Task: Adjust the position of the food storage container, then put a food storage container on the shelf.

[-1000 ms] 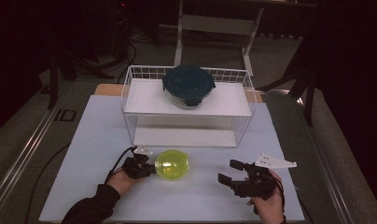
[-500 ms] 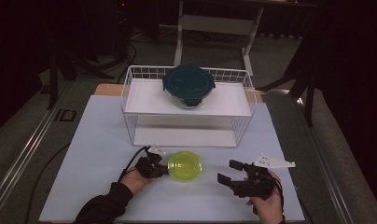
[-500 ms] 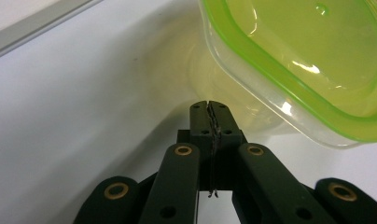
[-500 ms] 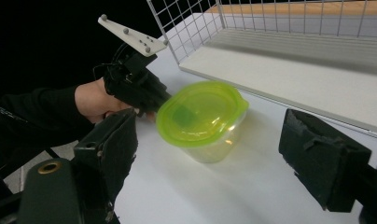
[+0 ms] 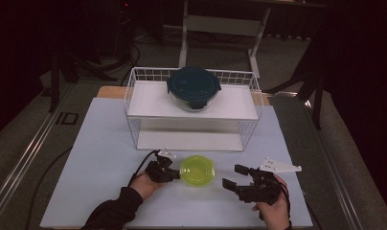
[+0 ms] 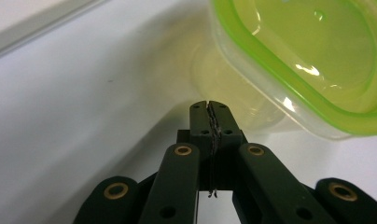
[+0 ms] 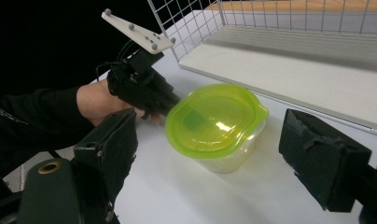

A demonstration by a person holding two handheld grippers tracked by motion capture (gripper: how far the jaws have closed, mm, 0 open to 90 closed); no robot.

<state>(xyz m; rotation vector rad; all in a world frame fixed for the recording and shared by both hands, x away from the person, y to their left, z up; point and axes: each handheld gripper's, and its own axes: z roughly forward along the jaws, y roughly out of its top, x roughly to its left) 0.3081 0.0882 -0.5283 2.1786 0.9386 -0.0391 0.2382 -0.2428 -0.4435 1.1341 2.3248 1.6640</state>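
Observation:
A clear container with a lime-green lid stands on the white table top, in front of the wire rack. My left gripper is shut with nothing between its jaws. Its tip rests against the container's left side, low on the wall. From the right gripper view the left gripper meets the container at its far side. My right gripper is open a short way right of the container, its jaws pointing at it without touching.
A white wire rack with two white shelves stands at the back of the table. A glass bowl with a dark teal lid sits on its top shelf. The lower shelf lies just behind the green-lidded container.
The left gripper has moved right with the green-lidded container sliding ahead of it, toward the right gripper. The right gripper has kept still.

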